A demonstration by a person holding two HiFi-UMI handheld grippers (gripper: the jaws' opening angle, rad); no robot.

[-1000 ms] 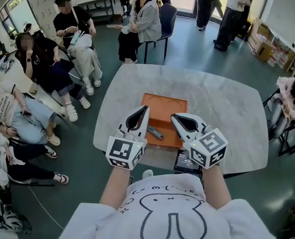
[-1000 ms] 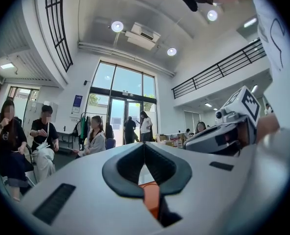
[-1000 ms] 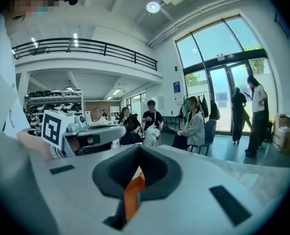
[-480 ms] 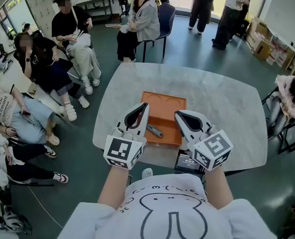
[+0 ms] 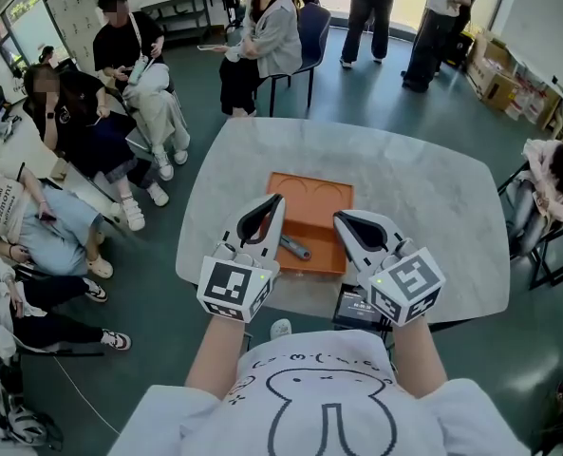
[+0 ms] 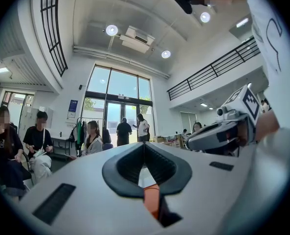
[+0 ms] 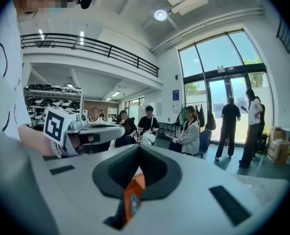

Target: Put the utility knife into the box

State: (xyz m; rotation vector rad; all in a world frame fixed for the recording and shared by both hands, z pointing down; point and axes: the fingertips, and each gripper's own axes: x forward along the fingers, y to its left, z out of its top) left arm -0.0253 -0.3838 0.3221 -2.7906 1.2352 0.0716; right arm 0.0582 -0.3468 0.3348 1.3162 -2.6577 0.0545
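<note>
The orange box [image 5: 314,198], a shallow open tray, lies in the middle of the table. The grey utility knife [image 5: 295,248] lies inside it near its front left corner. My left gripper [image 5: 279,199] hovers over the box's left edge, jaws shut and empty. My right gripper [image 5: 339,219] hovers over the box's right edge, also shut and empty. In the left gripper view the orange box [image 6: 151,199] shows through the gap under the closed jaws, and the right gripper [image 6: 218,133] stands alongside. The right gripper view shows the box [image 7: 133,192] the same way.
The grey marble table [image 5: 423,202] has rounded edges. A small black device [image 5: 357,307] lies at its near edge by my right gripper. Several seated people [image 5: 101,122] are off the left side, a chair [image 5: 314,36] stands beyond the far edge, and people [image 5: 433,17] stand further back.
Both grippers have shifted only slightly above the box, the right one a little to the right. The knife has stayed in the box.
</note>
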